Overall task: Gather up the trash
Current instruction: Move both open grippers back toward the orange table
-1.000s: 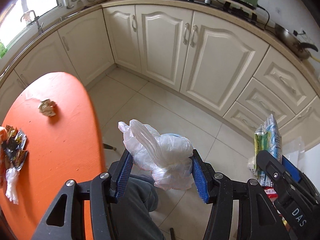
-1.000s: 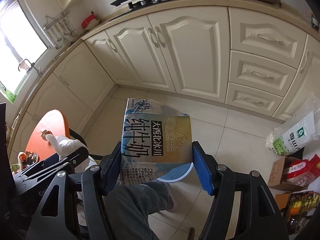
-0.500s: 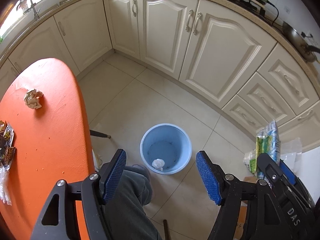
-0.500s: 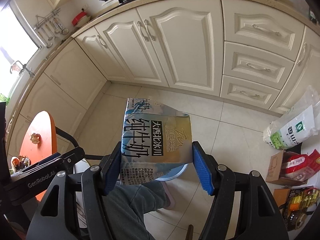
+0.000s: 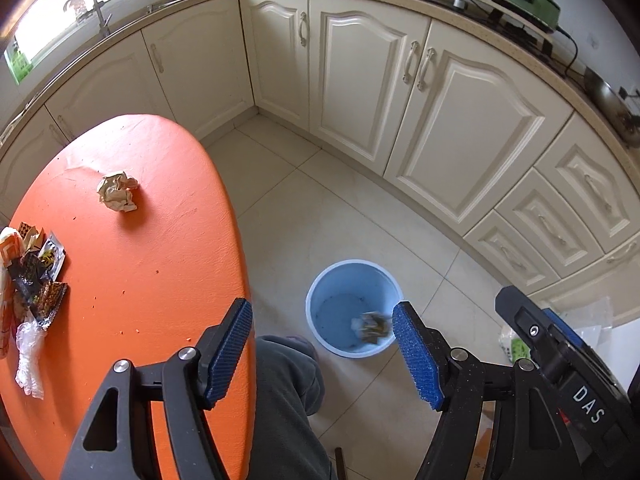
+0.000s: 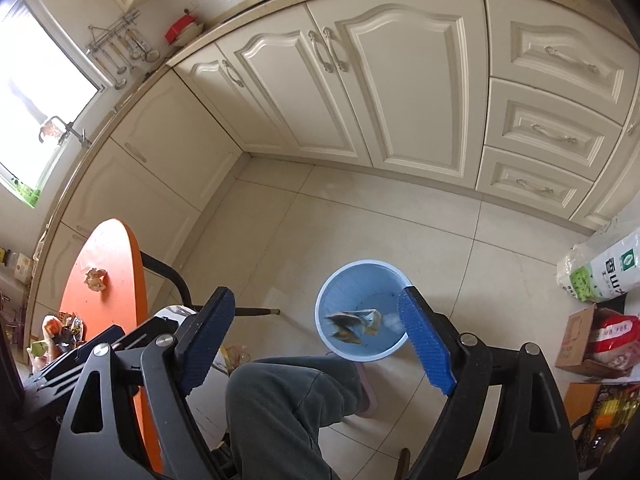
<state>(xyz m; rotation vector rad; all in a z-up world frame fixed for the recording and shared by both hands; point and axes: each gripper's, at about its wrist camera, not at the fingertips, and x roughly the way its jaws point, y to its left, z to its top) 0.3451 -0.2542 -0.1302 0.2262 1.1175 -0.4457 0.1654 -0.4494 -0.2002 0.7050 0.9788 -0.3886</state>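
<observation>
1. Right gripper (image 6: 316, 338): jaws have just been opening and now stand wide, nothing between them. The carton (image 6: 354, 322) is blurred inside the bin (image 6: 362, 272), seemingly mid-fall or just landed.
2. Left gripper (image 5: 322, 350): jaws wide apart, empty, above the bin's near side. A white bag (image 5: 357, 324) shows in the bin beside the carton.
3. Trash not yet collected, all on the table (image 5: 160, 264) left of the bin: a paper ball (image 5: 117, 192) toward the table's far end, a heap of wrappers (image 5: 38, 276) at its left edge, and clear plastic (image 5: 28, 356) just below the heap.
4. Risk: the bin stands close to the person's foot (image 6: 366, 390) and knee (image 5: 286, 368). A shift of the leg on turning back to the table could tip or slide it.
5. Risk: the wrappers are thin, flat and overlapping. A pinch may lift only some, and loose pieces could drop on the floor between table and bin.
6. Risk: the clear plastic is limp and may slip from the pads or drag neighbouring wrappers off the table edge.
7. Risk: both grippers hang close together over the bin; swinging both toward the table at once could knock them together.
</observation>
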